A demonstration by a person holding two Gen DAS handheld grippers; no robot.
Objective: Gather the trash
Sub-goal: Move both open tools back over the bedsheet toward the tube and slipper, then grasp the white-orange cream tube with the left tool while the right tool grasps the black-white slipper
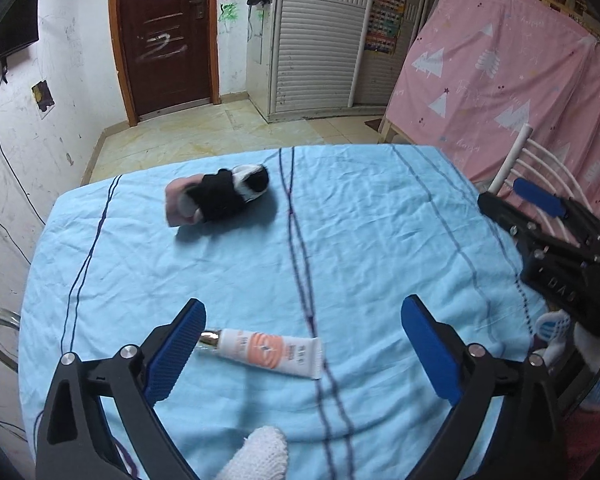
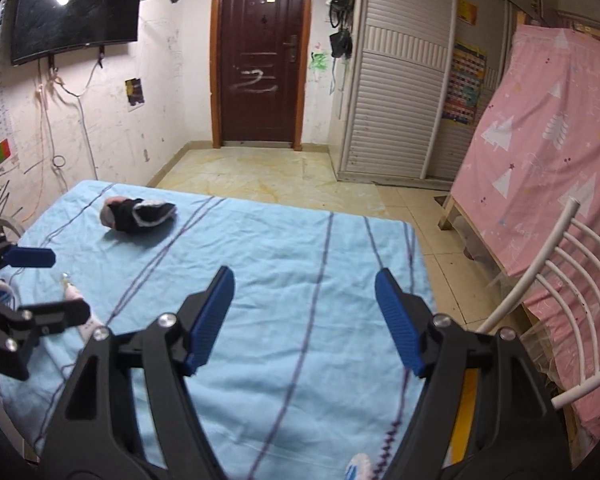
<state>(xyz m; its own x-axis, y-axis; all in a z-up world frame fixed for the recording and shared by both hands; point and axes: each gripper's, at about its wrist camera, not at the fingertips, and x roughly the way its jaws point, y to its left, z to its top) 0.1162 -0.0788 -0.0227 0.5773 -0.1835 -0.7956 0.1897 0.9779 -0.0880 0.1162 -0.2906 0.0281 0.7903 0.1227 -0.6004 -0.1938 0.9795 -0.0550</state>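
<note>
Tube of white-and-orange cream [image 1: 266,352] lies crosswise on your blue-sheeted table [image 1: 380,220], between your left gripper [image 1: 300,330]'s wide-spread fingers, cap touching one pad, while your empty, part-open right gripper [image 2: 305,300] hovers well apart.

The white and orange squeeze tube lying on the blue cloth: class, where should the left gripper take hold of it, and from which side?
Grip the white and orange squeeze tube across its flat middle, coming down from above. It lies flat on the blue cloth, lengthwise between the open left gripper fingers, so the wrist probably needs turning to close across its narrow width.
</note>
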